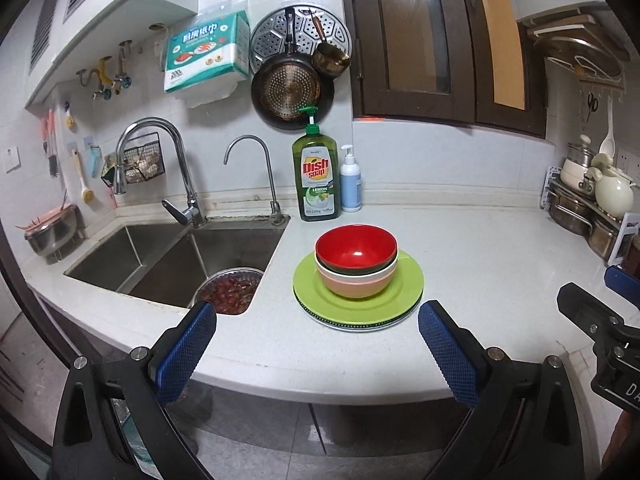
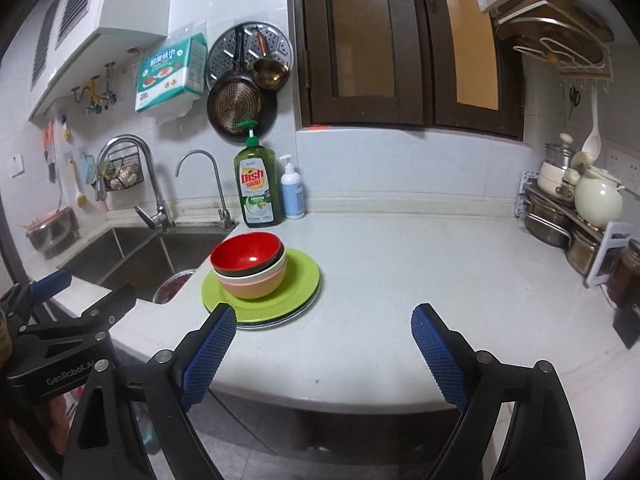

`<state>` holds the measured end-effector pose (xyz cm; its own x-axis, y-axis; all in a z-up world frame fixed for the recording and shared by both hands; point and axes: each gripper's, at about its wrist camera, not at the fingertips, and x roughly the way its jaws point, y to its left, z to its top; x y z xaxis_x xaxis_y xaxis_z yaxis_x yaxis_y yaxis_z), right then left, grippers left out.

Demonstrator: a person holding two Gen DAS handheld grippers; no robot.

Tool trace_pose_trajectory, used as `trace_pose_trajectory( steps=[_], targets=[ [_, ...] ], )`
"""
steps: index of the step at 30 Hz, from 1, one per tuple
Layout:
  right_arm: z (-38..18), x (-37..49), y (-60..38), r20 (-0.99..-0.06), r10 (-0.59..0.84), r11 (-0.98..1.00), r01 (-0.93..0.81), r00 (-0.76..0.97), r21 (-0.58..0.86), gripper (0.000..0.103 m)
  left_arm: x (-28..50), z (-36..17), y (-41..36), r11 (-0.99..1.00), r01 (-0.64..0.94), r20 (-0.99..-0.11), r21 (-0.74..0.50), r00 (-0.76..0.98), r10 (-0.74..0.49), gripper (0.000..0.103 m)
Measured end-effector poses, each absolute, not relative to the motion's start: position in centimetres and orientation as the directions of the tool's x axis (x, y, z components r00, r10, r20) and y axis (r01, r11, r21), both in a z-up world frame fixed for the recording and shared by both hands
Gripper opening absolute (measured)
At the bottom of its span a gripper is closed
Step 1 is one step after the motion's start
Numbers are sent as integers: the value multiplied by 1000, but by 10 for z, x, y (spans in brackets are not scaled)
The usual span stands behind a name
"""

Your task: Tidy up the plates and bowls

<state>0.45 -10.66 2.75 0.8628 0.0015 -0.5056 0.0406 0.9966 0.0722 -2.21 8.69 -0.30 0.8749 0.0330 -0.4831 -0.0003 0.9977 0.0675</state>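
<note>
A red bowl (image 1: pixel 356 249) (image 2: pixel 247 250) nests in a cream bowl and an orange bowl (image 1: pixel 354 286) (image 2: pixel 253 286). The bowls stand on a green plate (image 1: pixel 404 284) (image 2: pixel 300 280), which lies on a patterned plate whose rim shows below it, near the sink on the white counter. My left gripper (image 1: pixel 318 330) is open and empty, held back at the counter's front edge, facing the stack. My right gripper (image 2: pixel 324 332) is open and empty too, to the right of the stack. Each gripper shows at the edge of the other's view.
A steel sink (image 1: pixel 160 256) with a bowl of red food (image 1: pixel 230 290) lies left of the stack. Dish soap (image 1: pixel 316 172) and a white pump bottle (image 1: pixel 350 180) stand at the back wall. Pots and a kettle (image 2: pixel 596 200) crowd the right end. Pans hang on the wall.
</note>
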Motion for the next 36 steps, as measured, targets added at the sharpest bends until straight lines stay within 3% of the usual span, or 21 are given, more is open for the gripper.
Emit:
trace_pose_trajectory(
  steps=[17,36],
  targets=[
    [43,-43,-95,-462,-11,994,61,887,94,95,-70,20,98,997,37,-416,68,910,-5,103],
    [46,-55,-95,-455,-2,994,50,890,93,95,-84,24,102,997,43,-404,69,915,-12,103]
  ],
)
